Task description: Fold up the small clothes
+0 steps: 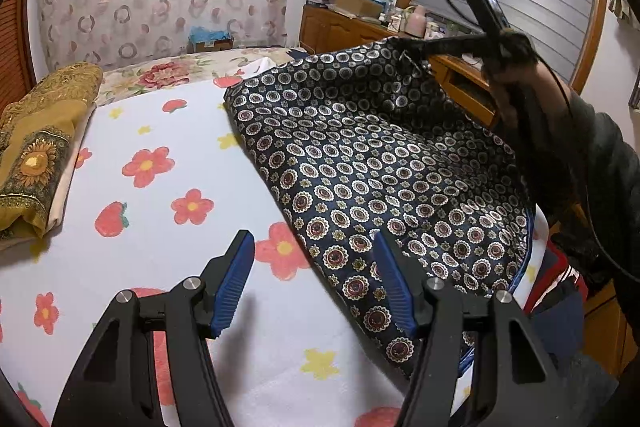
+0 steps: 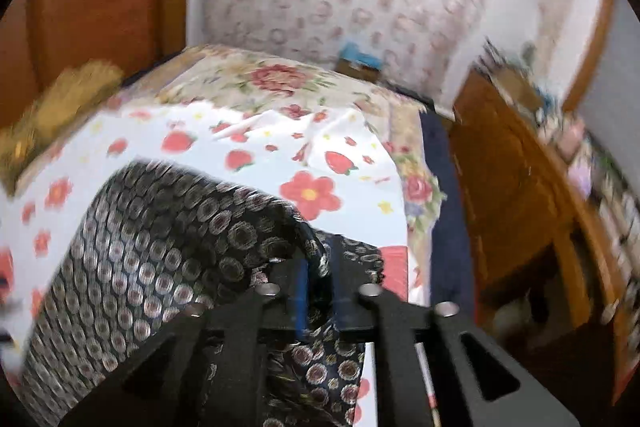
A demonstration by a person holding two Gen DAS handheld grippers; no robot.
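A bed covered with a white sheet (image 1: 160, 267) printed with red flowers and strawberries fills both views. On it lies the task's garment, a dark patterned cloth (image 1: 360, 155) dotted with small round medallions.

The left claw (image 1: 314, 283) hangs just above the sheet with its blue-padded jaws spread wide and nothing between them. The near edge of the cloth lies directly beneath and just beyond its right finger; the left finger is over bare sheet.

The right claw (image 2: 320, 287) is pinching a bunched corner of the cloth between narrowly parted jaws, and the fabric drapes down from it towards the bed. Seen from the left claw, this right claw (image 1: 416, 51) is up and to the far right, held by a gloved hand (image 1: 508, 67), with the cloth rising to it like a tent. The right view is blurred.

A folded mustard-yellow fabric (image 1: 36, 147) rests well to the left of the left claw.

Risks, as a judgement: the slippery-looking cloth could slide out of the small pinch, since only a corner is caught. With the near edge unpinned by the left claw, the whole piece could drag across the sheet instead of folding, leaving a crooked crease
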